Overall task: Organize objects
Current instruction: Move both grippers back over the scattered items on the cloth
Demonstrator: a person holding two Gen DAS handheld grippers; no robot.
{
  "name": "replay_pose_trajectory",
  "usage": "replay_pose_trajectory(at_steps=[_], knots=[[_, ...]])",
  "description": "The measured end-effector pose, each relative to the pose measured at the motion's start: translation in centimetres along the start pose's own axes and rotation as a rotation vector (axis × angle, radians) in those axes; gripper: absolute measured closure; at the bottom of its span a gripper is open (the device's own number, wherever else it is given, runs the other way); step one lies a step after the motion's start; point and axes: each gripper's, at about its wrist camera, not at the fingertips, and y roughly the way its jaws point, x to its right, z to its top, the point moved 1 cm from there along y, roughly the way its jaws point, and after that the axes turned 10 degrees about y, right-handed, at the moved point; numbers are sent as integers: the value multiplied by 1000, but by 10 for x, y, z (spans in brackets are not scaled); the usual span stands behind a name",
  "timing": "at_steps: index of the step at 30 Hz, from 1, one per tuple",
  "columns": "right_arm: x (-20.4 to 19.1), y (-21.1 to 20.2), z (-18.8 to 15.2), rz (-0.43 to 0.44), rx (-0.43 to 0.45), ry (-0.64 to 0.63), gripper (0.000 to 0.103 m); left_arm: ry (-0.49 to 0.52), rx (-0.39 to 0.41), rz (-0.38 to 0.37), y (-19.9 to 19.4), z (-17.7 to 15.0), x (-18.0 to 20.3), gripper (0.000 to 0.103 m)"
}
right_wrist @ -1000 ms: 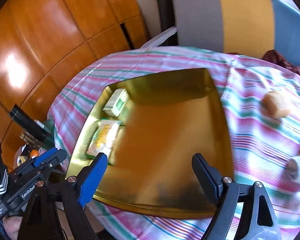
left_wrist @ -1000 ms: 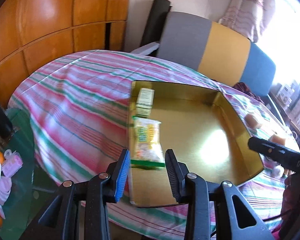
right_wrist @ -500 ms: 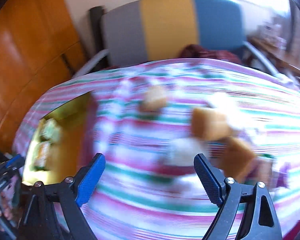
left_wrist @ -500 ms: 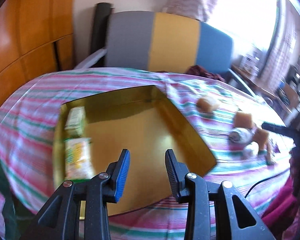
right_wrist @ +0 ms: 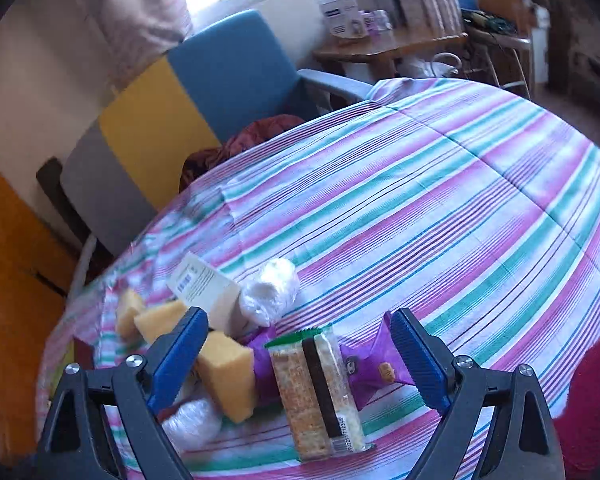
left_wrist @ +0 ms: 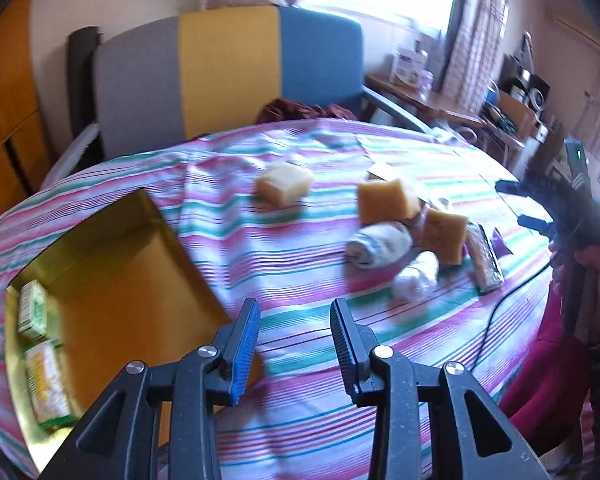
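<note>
Just ahead of your right gripper [right_wrist: 298,354], whose jaws stand wide and have just been opening further, a clear-wrapped cracker pack [right_wrist: 320,390] lies flat on the striped tablecloth [right_wrist: 440,208], between the fingers in that view but with neither pad pressing on it. A purple wrapper [right_wrist: 370,368] sits under and beside the pack, and a yellow sponge [right_wrist: 228,370] lies just to its left, close to the blue pad. Beyond these you see two more sponges [right_wrist: 156,320], a white card [right_wrist: 204,286] and a plastic-wrapped white roll [right_wrist: 270,290], all crowded near one another. Your left gripper [left_wrist: 294,344] hangs over bare cloth with its jaws narrow and nothing between them. To its left the gold tray [left_wrist: 140,280] rests on the cloth, with a small green-and-white box [left_wrist: 32,312] and a yellow snack packet [left_wrist: 48,380] lined up along its left wall. Farther out in that view, a pale sponge [left_wrist: 284,188] lies apart from the cluster. Behind the table stands a chair [left_wrist: 228,76] in grey, yellow and blue.
</note>
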Motion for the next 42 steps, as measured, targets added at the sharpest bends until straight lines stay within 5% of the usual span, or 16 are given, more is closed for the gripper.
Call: replay_pose_trajectory(at_steps=[6, 15, 26, 36, 42], knots=[[-1, 4, 0, 40, -34, 23, 7, 49, -45, -42, 28, 15, 26, 65], [5, 3, 2, 84, -42, 70, 5, 60, -121, -142, 77, 42, 54, 43], [14, 6, 4, 99, -59, 121, 5, 99, -131, -132, 118, 73, 66, 29], [13, 12, 3, 92, -82, 110, 5, 105, -169, -169, 157, 81, 71, 28], [10, 14, 3, 81, -89, 89, 5, 50, -133, -229, 154, 65, 67, 40]])
